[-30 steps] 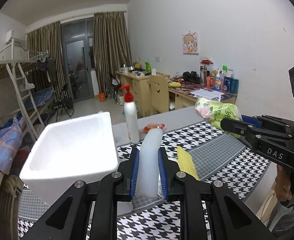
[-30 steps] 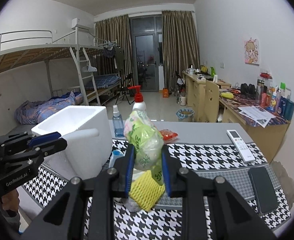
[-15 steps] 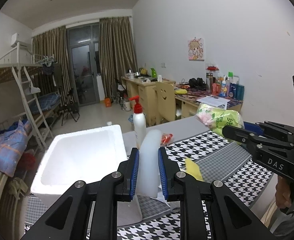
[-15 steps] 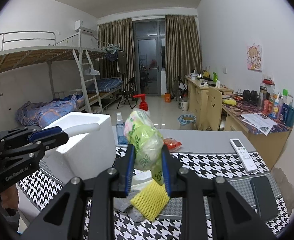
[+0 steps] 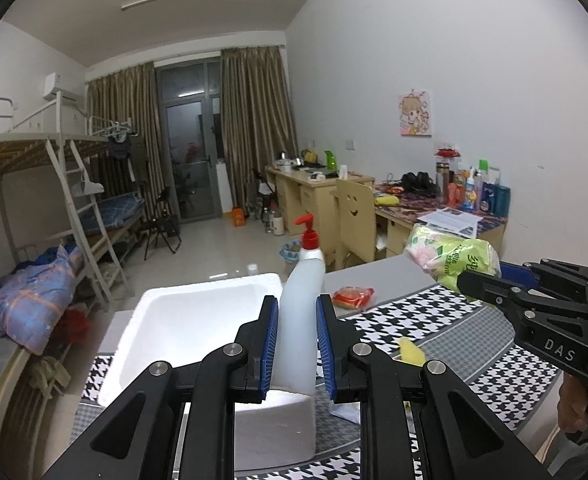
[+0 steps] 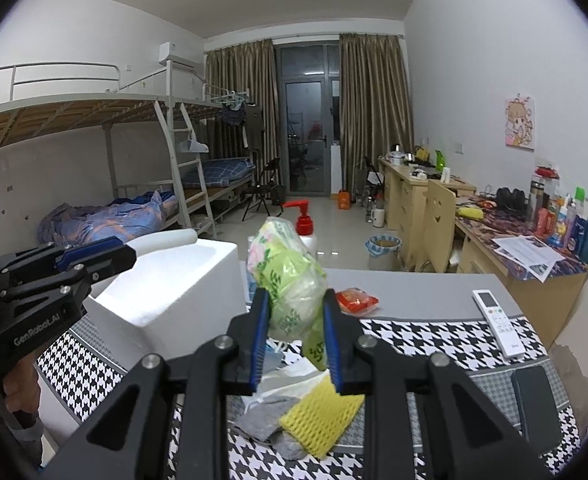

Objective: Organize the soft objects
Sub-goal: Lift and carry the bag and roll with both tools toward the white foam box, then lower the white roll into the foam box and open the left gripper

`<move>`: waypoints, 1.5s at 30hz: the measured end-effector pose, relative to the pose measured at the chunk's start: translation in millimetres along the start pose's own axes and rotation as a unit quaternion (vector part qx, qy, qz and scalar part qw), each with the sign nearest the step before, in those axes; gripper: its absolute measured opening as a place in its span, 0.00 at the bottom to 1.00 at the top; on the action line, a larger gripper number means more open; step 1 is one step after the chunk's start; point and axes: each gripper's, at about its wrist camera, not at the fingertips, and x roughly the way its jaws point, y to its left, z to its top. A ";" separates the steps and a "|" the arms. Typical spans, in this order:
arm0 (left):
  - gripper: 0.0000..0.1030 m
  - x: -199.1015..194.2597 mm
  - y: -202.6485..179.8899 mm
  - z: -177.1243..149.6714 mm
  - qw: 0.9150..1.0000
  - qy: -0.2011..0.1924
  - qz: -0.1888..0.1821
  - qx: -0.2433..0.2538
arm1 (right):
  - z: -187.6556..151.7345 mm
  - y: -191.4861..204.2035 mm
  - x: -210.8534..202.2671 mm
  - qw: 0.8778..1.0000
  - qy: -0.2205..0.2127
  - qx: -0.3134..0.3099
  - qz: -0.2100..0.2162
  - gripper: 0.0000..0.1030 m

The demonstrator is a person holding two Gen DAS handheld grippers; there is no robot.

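Note:
My left gripper [image 5: 295, 344] is shut on a white foam tube [image 5: 296, 344] and holds it over the near rim of the white foam box [image 5: 198, 320]. My right gripper [image 6: 296, 338] is shut on a green tissue pack [image 6: 290, 280], held above the table to the right of the box [image 6: 174, 292]. The pack [image 5: 450, 258] and right gripper [image 5: 494, 284] also show in the left wrist view. A yellow foam net [image 6: 320, 416] and grey cloth [image 6: 262, 424] lie on the checked mat [image 6: 434, 340] below the right gripper.
A red-capped pump bottle [image 5: 308, 248] stands behind the box. A red snack packet [image 6: 356, 300], a white remote [image 6: 498, 322] and a dark phone [image 6: 536, 408] lie on the table at the right. Desks and a bunk bed stand behind.
Both grippers have risen with their loads. The left gripper has moved the foam tube left, over the box's near rim. The tissue pack sits higher above the table.

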 end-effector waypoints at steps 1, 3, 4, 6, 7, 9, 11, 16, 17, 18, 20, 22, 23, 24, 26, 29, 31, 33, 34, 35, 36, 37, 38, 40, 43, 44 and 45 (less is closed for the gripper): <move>0.20 -0.3 2.0 0.4 1.000 -0.001 0.003 -0.001 | 0.9 2.0 0.5 1.000 -0.001 -0.002 0.002 0.29; 0.21 -1.1 3.8 1.5 1.000 -0.004 0.007 -0.003 | 3.6 6.0 2.2 1.000 -0.003 -0.005 0.008 0.29; 0.20 -1.6 6.0 2.1 1.000 -0.005 0.010 -0.005 | 4.4 8.0 2.6 1.000 -0.004 -0.007 0.011 0.29; 0.20 -1.6 8.4 3.5 1.000 -0.006 0.012 -0.005 | 6.2 12.2 5.2 1.000 -0.005 -0.013 0.015 0.29; 0.20 -2.0 9.8 4.3 1.000 -0.007 0.016 -0.005 | 7.0 14.1 6.6 1.000 -0.004 -0.014 0.017 0.29; 0.21 -2.9 13.3 5.3 1.000 -0.009 0.018 -0.009 | 8.2 16.5 9.3 1.000 -0.002 -0.013 0.022 0.29; 0.21 -3.2 17.4 5.5 1.000 -0.009 0.024 -0.012 | 9.3 17.8 13.0 1.000 -0.001 -0.014 0.024 0.29; 0.21 -1.5 24.1 5.2 0.999 -0.007 0.036 -0.020 | 12.8 23.5 19.0 0.999 0.001 -0.016 0.033 0.29; 0.21 -1.1 25.1 5.1 0.999 -0.006 0.037 -0.021 | 13.3 24.1 20.2 0.999 0.001 -0.017 0.036 0.29; 0.21 -1.0 26.3 5.1 0.999 -0.007 0.041 -0.022 | 13.9 26.0 21.5 0.999 0.002 -0.018 0.038 0.29; 0.20 0.1 29.3 4.8 0.999 -0.005 0.043 -0.026 | 15.1 31.1 23.4 0.999 0.003 -0.023 0.043 0.29; 0.21 2.0 30.8 5.7 0.998 -0.004 0.047 -0.029 | 16.5 35.7 26.3 0.999 0.005 -0.025 0.047 0.29; 0.21 3.0 32.0 6.3 0.998 -0.004 0.049 -0.031 | 17.1 38.1 27.9 0.998 0.005 -0.027 0.050 0.29; 0.21 3.3 33.7 5.7 0.998 -0.003 0.050 -0.032 | 17.9 39.8 29.1 0.998 0.007 -0.029 0.052 0.29; 0.21 6.0 34.9 5.5 0.998 0.000 0.053 -0.035 | 20.3 42.7 32.4 0.998 0.009 -0.028 0.056 0.29; 0.21 8.4 37.1 5.0 0.998 0.002 0.057 -0.038 | 22.4 46.3 37.8 0.998 0.012 -0.028 0.060 0.29; 0.21 8.9 39.8 4.0 0.997 0.004 0.062 -0.039 | 23.0 48.4 41.5 0.998 0.015 -0.026 0.063 0.29; 0.21 10.0 41.4 4.0 0.997 0.006 0.064 -0.042 | 22.8 50.5 42.9 0.997 0.016 -0.028 0.065 0.29; 0.21 10.0 42.5 3.5 0.997 0.007 0.065 -0.043 | 22.8 52.0 43.1 0.997 0.016 -0.030 0.065 0.29; 0.21 10.6 43.2 3.7 0.997 0.008 0.067 -0.044 | 23.0 53.5 43.8 0.997 0.016 -0.032 0.066 0.29; 0.21 11.0 43.6 4.1 0.997 0.009 0.067 -0.043 | 23.1 53.7 44.1 0.997 0.017 -0.032 0.067 0.29; 0.21 11.0 43.6 4.1 0.997 0.009 0.068 -0.044 | 24.0 54.6 45.0 0.997 0.017 -0.032 0.070 0.29; 0.21 11.5 44.3 3.9 0.997 0.010 0.070 -0.044 | 24.3 56.0 46.1 0.997 0.017 -0.033 0.072 0.29; 0.21 13.4 46.6 3.3 0.997 0.012 0.068 -0.044 | 23.9 59.3 48.7 0.997 0.019 -0.035 0.072 0.29; 0.21 17.0 50.8 1.8 0.996 0.016 0.070 -0.046 | 23.5 61.9 54.7 0.996 0.026 -0.035 0.073 0.29; 0.21 18.6 52.6 1.7 0.996 0.017 0.071 -0.048 | 23.7 63.5 55.9 0.996 0.027 -0.035 0.074 0.29; 0.21 20.5 53.4 1.6 0.996 0.019 0.072 -0.048 | 24.0 64.7 57.7 0.996 0.029 -0.035 0.076 0.29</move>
